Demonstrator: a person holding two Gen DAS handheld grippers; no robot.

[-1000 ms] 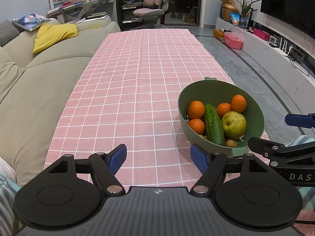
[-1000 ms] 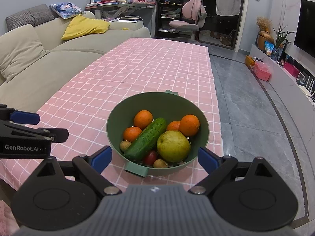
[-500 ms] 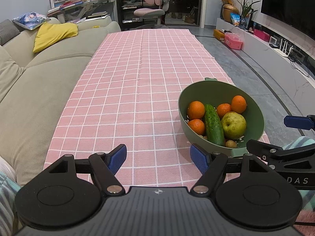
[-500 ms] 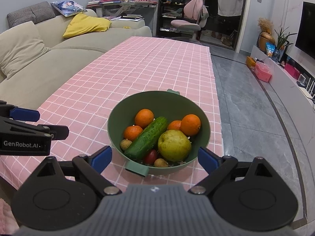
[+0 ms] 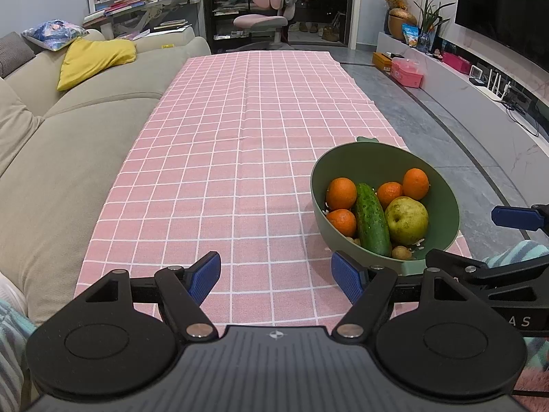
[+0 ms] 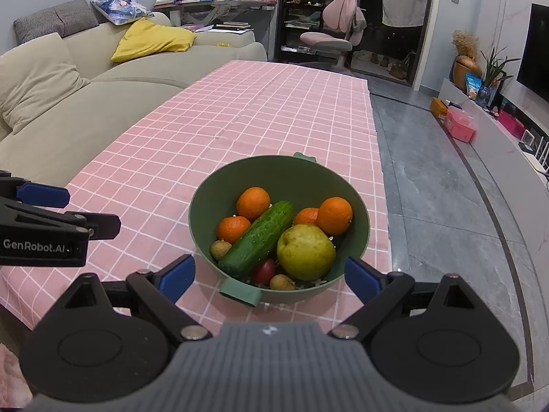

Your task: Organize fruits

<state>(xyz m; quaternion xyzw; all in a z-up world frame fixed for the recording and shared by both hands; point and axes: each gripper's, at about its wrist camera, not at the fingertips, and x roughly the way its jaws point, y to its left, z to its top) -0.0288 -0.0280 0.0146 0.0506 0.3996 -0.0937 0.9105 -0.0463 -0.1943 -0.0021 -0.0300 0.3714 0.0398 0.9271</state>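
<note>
A green bowl (image 6: 202, 199) stands near the front right edge of the pink checked tablecloth (image 5: 240, 137). It holds several oranges (image 6: 253, 203), a cucumber (image 6: 259, 237), a yellow-green pear (image 6: 305, 251), a small red fruit (image 6: 264, 271) and small brown fruits (image 6: 219, 249). The bowl also shows in the left wrist view (image 5: 377, 161). My right gripper (image 6: 271, 276) is open and empty, just in front of the bowl's near handle. My left gripper (image 5: 276, 274) is open and empty over the cloth, left of the bowl.
A beige sofa (image 5: 68, 144) with a yellow cushion (image 5: 96, 58) runs along the table's left side. Grey floor (image 6: 446, 206) and a low TV shelf (image 5: 480, 82) lie to the right. A pink chair (image 5: 264, 10) and desk stand beyond the far end.
The right wrist view has shifted slightly, and the bowl sits a little lower and closer in it. The left gripper has barely moved. Both stay open.
</note>
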